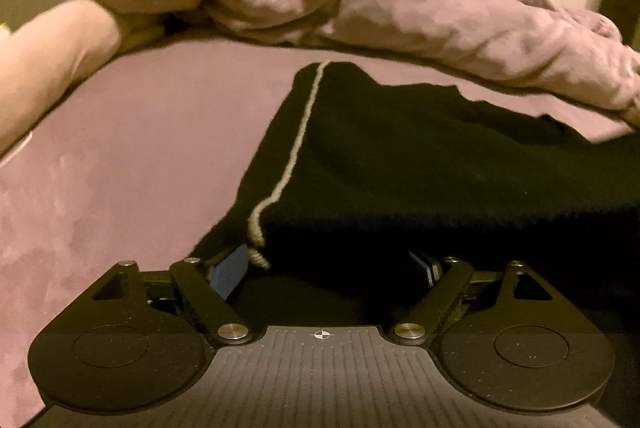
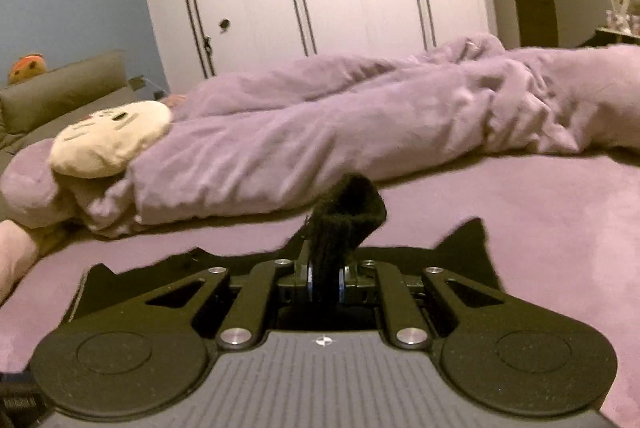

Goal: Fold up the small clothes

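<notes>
Purple bedsheet (image 1: 120, 148) is bearing the black garment (image 1: 400, 168). Right gripper (image 2: 326, 280) is pinching its edge; left gripper (image 1: 326, 268) is gaping over fabric, probably needing to clamp next.

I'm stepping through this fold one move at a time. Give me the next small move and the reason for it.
Probably close the left gripper on the black garment. Its jaws stand wide open with the garment's near edge between them, by the pale stripe, nothing pinched. The right gripper is already shut on a raised fold of that garment, so one side alone is held.
</notes>
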Action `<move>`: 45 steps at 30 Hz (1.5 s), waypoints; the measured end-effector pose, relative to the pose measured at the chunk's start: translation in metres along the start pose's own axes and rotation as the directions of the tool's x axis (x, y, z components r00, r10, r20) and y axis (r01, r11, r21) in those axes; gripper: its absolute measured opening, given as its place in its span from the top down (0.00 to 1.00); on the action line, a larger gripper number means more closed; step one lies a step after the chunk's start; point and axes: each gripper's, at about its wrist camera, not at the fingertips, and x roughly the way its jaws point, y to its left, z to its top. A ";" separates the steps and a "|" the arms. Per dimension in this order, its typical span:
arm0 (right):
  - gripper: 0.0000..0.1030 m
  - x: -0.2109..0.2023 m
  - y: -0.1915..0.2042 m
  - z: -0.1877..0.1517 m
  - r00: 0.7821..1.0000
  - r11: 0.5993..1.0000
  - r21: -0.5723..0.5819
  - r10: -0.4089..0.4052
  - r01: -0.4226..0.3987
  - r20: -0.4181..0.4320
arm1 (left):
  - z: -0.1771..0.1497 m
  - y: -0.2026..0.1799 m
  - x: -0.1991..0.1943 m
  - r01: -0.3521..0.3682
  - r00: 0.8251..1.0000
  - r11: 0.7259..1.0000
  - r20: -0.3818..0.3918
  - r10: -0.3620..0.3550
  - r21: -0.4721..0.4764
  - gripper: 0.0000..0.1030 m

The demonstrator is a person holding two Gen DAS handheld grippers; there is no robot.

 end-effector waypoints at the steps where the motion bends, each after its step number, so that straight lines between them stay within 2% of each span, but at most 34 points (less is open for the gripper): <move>1: 0.90 0.003 -0.008 -0.008 0.999 0.999 -0.026 -0.028 0.028 -0.020 | -0.001 -0.002 0.001 -0.007 1.000 1.000 -0.001 0.007 -0.004 0.15; 3: 0.89 0.013 -0.020 -0.023 0.996 0.998 -0.033 -0.062 0.060 -0.068 | -0.006 -0.007 0.002 -0.012 1.000 1.000 0.001 0.012 0.024 0.15; 7: 0.84 0.035 -0.041 -0.050 0.983 0.995 0.040 -0.088 0.095 -0.163 | -0.017 -0.015 0.000 -0.027 1.000 0.994 0.009 0.026 0.105 0.13; 11: 0.84 0.036 -0.044 -0.056 0.985 0.995 0.032 -0.087 0.093 -0.151 | -0.024 -0.006 0.002 -0.007 0.999 0.996 -0.039 0.011 0.088 0.13; 16: 0.82 0.038 -0.039 -0.052 0.982 0.997 -0.007 -0.082 0.082 -0.172 | -0.026 0.004 -0.007 0.004 0.998 0.998 -0.055 -0.001 0.069 0.13; 19: 0.81 0.036 -0.052 -0.055 0.986 0.999 0.033 -0.030 0.036 -0.164 | -0.030 0.010 -0.018 0.011 0.998 0.997 -0.062 -0.006 0.074 0.13; 21: 0.80 0.033 -0.055 -0.054 0.985 0.997 0.062 -0.032 0.043 -0.170 | -0.035 0.015 -0.025 0.010 0.997 0.997 -0.071 -0.005 0.078 0.13; 22: 0.79 0.030 -0.050 -0.052 0.982 0.994 0.044 -0.094 0.102 -0.164 | -0.038 0.017 -0.029 0.010 0.997 0.996 -0.078 -0.003 0.087 0.13; 23: 0.79 0.025 -0.042 -0.050 0.969 0.979 -0.004 -0.201 0.203 -0.141 | -0.042 0.020 -0.033 0.006 0.997 0.995 -0.082 0.003 0.098 0.13; 24: 0.79 0.018 -0.032 -0.049 0.944 0.949 -0.047 -0.315 0.312 -0.099 | -0.045 0.023 -0.037 0.001 0.997 0.994 -0.082 0.007 0.107 0.13; 25: 0.66 0.012 -0.029 -0.050 0.925 0.928 -0.048 -0.372 0.370 -0.079 | -0.048 0.026 -0.042 0.000 0.997 0.994 -0.079 0.009 0.113 0.13; 26: 0.43 0.004 -0.029 -0.051 0.910 0.914 -0.029 -0.406 0.405 -0.078 | -0.052 0.030 -0.046 0.000 0.997 0.993 -0.078 0.009 0.116 0.13; 27: 0.39 -0.009 -0.032 -0.054 0.905 0.907 0.016 -0.418 0.420 -0.075 | -0.056 0.034 -0.050 -0.001 0.997 0.993 -0.079 0.011 0.115 0.12; 30: 0.43 -0.048 -0.040 -0.070 0.936 0.933 0.110 -0.330 0.343 -0.122 | -0.068 0.043 -0.060 0.008 0.996 0.995 -0.092 0.001 0.102 0.10; 34: 0.50 -0.107 -0.037 -0.106 0.965 0.963 0.134 -0.214 0.235 -0.155 | -0.084 0.047 -0.073 0.023 0.994 0.995 -0.110 -0.012 0.092 0.09; 40: 0.63 -0.186 -0.028 -0.162 0.973 0.968 0.184 -0.137 0.172 -0.188 | -0.113 0.051 -0.099 0.045 0.993 0.997 -0.114 -0.037 0.066 0.08; 43: 0.63 -0.208 -0.027 -0.189 0.961 0.963 0.179 -0.158 0.201 -0.227 | -0.130 0.054 -0.114 0.055 0.994 0.998 -0.098 -0.051 0.040 0.08; 45: 0.63 -0.219 -0.025 -0.200 0.963 0.970 0.143 -0.161 0.194 -0.218 | -0.141 0.054 -0.124 0.047 0.995 0.999 -0.090 -0.045 0.025 0.06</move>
